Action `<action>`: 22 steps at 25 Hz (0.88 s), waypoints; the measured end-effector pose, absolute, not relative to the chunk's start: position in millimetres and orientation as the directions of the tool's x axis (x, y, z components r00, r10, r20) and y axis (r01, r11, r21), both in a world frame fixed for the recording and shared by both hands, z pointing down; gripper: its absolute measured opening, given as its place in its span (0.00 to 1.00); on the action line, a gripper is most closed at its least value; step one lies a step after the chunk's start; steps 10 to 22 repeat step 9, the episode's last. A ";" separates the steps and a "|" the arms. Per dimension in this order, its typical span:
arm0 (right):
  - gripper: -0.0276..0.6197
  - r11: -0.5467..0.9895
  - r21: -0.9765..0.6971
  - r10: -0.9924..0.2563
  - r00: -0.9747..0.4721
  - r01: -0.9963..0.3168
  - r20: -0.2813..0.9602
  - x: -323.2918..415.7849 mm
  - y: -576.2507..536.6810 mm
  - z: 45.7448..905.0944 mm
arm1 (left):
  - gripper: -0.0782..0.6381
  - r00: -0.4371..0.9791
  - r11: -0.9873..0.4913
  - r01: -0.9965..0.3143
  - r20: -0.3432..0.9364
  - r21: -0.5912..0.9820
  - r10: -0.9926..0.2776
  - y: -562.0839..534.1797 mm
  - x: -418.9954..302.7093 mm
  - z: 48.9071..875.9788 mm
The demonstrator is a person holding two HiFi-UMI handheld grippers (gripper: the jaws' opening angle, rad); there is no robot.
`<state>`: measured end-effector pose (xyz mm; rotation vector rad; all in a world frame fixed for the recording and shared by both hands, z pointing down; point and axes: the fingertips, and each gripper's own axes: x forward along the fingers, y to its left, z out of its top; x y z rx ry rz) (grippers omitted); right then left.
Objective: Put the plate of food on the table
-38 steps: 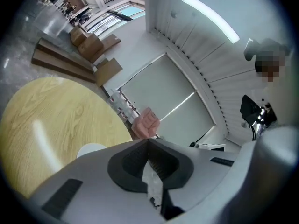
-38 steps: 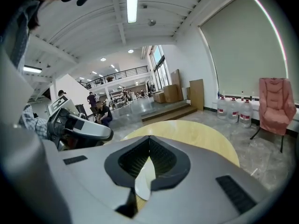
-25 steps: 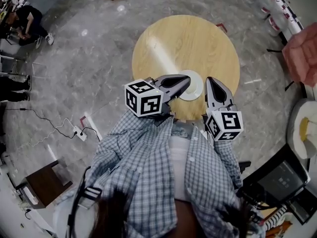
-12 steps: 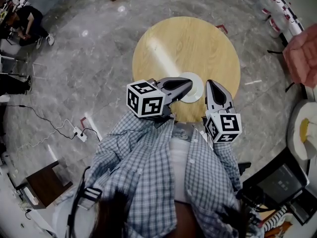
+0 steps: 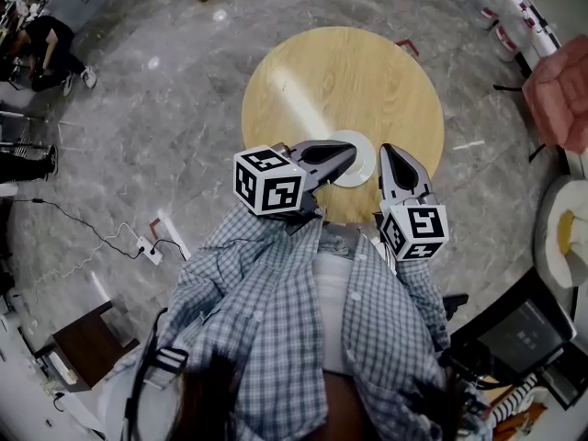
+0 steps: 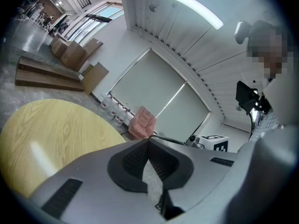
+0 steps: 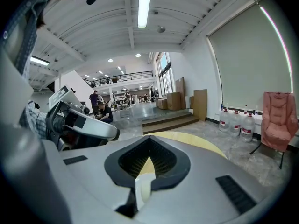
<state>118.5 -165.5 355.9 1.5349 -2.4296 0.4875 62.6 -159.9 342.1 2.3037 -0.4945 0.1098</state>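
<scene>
We see the plate (image 5: 362, 161) lying flat on the round wooden table (image 5: 344, 72), at the table's near edge, on the side closest to the person in the checked shirt (image 5: 276, 310). The plate is white and round, so it has no long axis and points no particular way; its face is turned straight up. We cannot make out any food on it from the head view.

The left gripper (image 5: 350, 152) reaches in from the left, and its tip lies over the plate's left rim. We cannot tell whether it touches the rim. Its own view shows the jaws pressed together at the tips with nothing pinched, only grey floor (image 5: 175, 127) showing through the opening behind them. The right gripper (image 5: 390, 151) sits just beside the plate's right rim, apart from it. Its jaws are also pressed together and empty, with the yellow tabletop showing through the opening behind the tips.

Against the frames from a second and half a second ago, we find almost nothing changed. The plate lies at the same spot on the table, the left tip covers the same stretch of rim, and the right gripper holds the same place beside it
</scene>
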 end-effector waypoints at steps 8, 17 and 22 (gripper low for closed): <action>0.05 0.414 -0.161 -0.818 -0.443 -0.896 0.366 110.0 -164.1 362.2 | 0.12 0.917 -0.630 -0.392 0.230 0.671 -0.326 -157.7 55.2 345.6; 0.05 0.421 -0.163 -0.814 -0.451 -0.892 0.365 106.3 -164.4 363.5 | 0.12 0.914 -0.627 -0.398 0.231 0.670 -0.333 -157.3 51.9 346.3; 0.05 0.421 -0.163 -0.814 -0.451 -0.892 0.365 106.3 -164.4 363.5 | 0.12 0.914 -0.627 -0.398 0.231 0.670 -0.333 -157.3 51.9 346.3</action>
